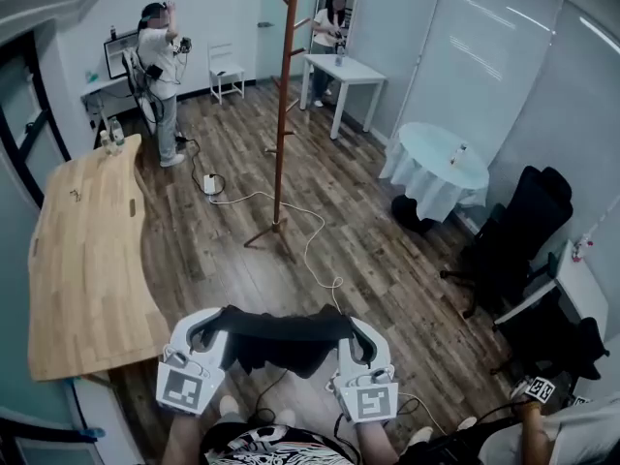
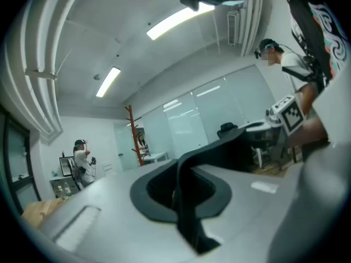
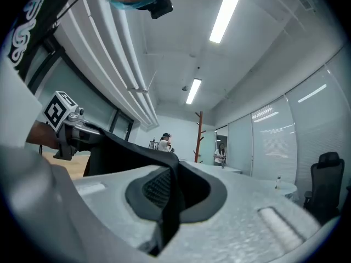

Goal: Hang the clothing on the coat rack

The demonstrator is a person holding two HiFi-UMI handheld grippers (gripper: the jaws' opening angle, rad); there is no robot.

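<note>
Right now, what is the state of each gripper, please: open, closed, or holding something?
Left gripper: closed, fingers clamped on one end of the black garment.
Right gripper: closed, fingers clamped on the other end of the same garment.

Bright ceiling strip lights (image 3: 226, 11), fisheye edges
</note>
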